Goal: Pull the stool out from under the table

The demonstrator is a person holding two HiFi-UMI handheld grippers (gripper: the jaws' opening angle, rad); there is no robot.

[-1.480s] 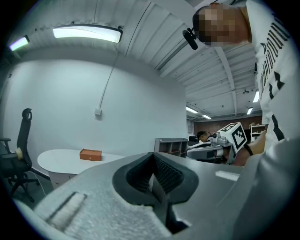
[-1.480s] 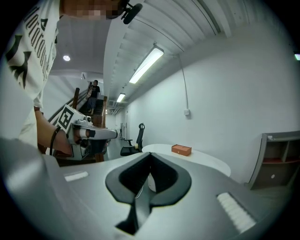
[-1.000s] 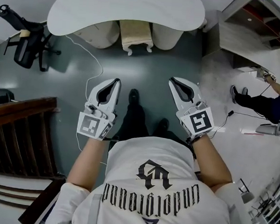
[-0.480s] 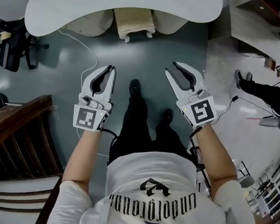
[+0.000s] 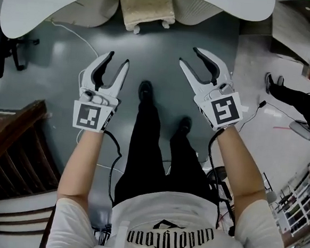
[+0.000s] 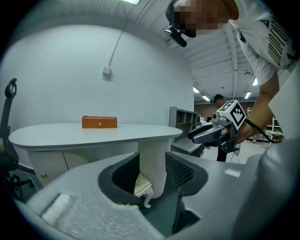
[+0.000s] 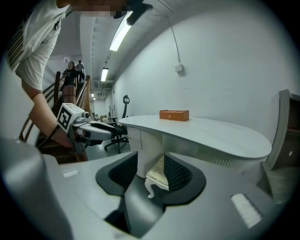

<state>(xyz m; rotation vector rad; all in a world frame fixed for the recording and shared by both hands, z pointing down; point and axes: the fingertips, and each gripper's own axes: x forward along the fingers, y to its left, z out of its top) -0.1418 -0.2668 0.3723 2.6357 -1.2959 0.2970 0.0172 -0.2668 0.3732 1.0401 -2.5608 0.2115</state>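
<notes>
Both left tongs (image 5: pixel 119 57) and right tongs (image 5: pixel 188 55), just opened and empty, hang short of the stool (image 5: pixel 145 7); closing early would grab nothing.

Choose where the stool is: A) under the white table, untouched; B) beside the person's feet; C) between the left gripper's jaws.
A: the stool sits under the table, while the left gripper and right gripper, jaws just opened wider with nothing between them, hang short of it.

Cream stool (image 5: pixel 145 7), white table (image 5: pixel 31 4), orange box (image 6: pixel 99 122).
</notes>
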